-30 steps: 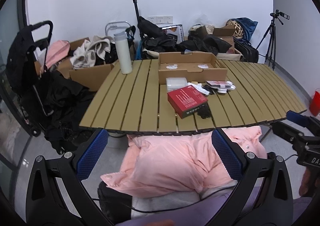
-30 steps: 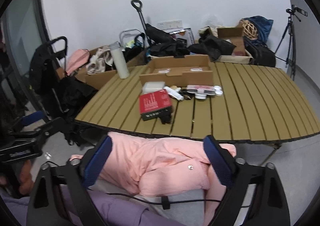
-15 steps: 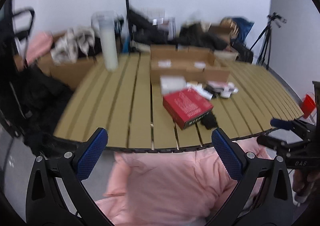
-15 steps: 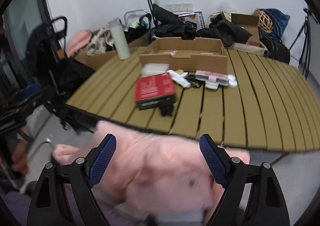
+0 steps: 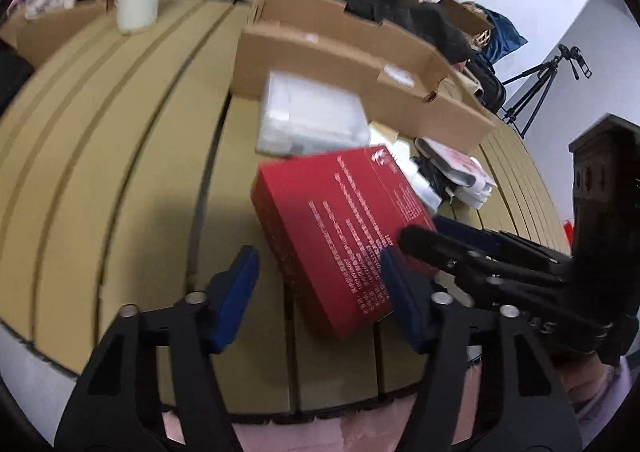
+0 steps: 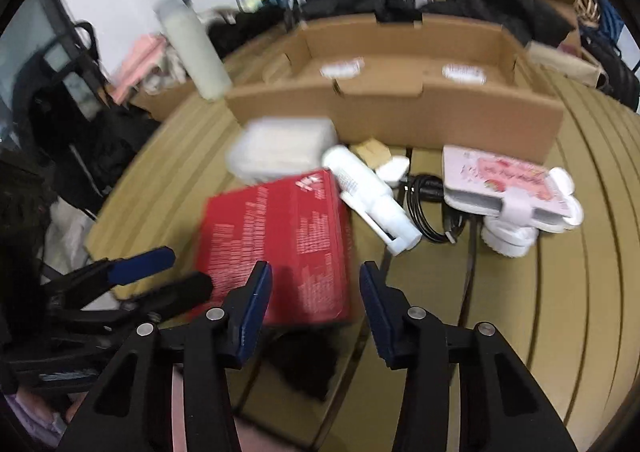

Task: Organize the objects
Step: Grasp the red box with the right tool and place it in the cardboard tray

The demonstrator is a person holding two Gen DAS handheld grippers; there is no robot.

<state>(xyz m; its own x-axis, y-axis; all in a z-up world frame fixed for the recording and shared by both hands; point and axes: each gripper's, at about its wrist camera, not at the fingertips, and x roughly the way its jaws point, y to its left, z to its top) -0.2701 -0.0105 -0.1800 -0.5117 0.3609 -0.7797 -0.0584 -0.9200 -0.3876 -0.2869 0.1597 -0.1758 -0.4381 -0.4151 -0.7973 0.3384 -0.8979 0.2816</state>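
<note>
Left gripper (image 5: 320,292): jaws partly apart and closing, the near corner of the red box (image 5: 340,236) between the blue pads; pads do not clearly press on it, so nothing grasped. Right gripper (image 6: 316,304): jaws likewise partly apart and closing, lined up on the red box's near edge, a gap visible on each side, nothing clamped. The two tools crowd the same box; the right gripper's fingers cross over the box's right corner in the left wrist view. Red box lies flat on the slatted table (image 5: 120,179), near its front edge, glossy cardboard with small white print. Just behind the red box: a frosted plastic case (image 6: 280,147), rectangular with rounded corners. Right of the red box: a white tube (image 6: 372,199) lying on its side, touching the box's far right corner; then a coiled black cable (image 6: 428,191); then a pink-printed card (image 6: 504,179) resting on white round lids. Behind all of these, a shallow open cardboard tray (image 6: 400,111), brown, corrugated. Far left of the red box, a tall white bottle (image 6: 192,47) stands upright. A dark cloth lump (image 6: 308,364) sits at the red box's near edge, under the right gripper. Frames blurred.
</note>
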